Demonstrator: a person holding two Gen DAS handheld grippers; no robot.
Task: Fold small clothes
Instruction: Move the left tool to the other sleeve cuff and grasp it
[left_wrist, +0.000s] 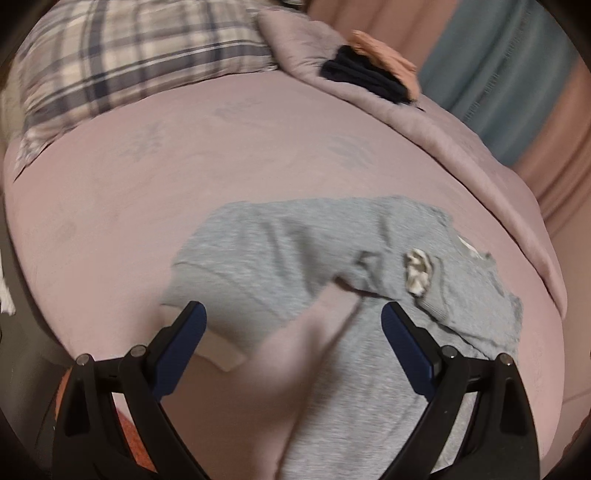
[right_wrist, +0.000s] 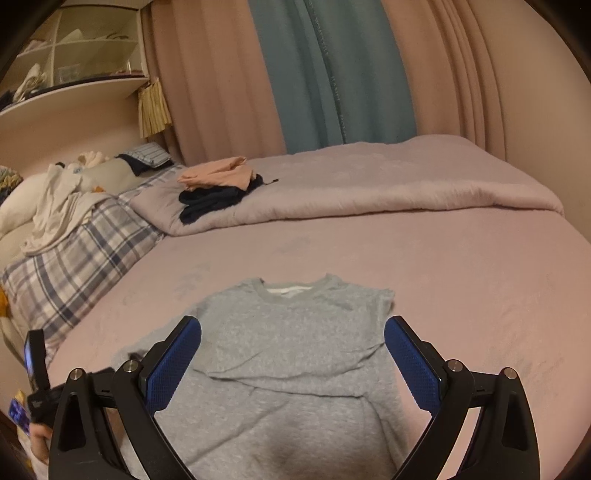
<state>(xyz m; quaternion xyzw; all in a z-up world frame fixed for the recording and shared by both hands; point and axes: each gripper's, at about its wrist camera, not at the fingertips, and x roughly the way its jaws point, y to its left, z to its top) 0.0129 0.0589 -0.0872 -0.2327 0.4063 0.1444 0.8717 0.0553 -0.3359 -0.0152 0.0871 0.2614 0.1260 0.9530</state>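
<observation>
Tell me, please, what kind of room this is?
Most likely a bedroom. A wide bed with a pink sheet and a folded-back pink quilt fills the view, plaid pillows lie at its left, and long pink and teal curtains hang behind.

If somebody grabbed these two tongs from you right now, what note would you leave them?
Left tongs: open, empty, over the grey shirt's left side.
Right tongs: open, empty, above the shirt's middle.
Grey shirt: on the pink bedsheet, collar away from you, sides seemingly partly turned in, lower part creased.
Done: peach garment and dark garment stacked on the comforter.
Left: finish folding the shirt, add it to the stack.
</observation>
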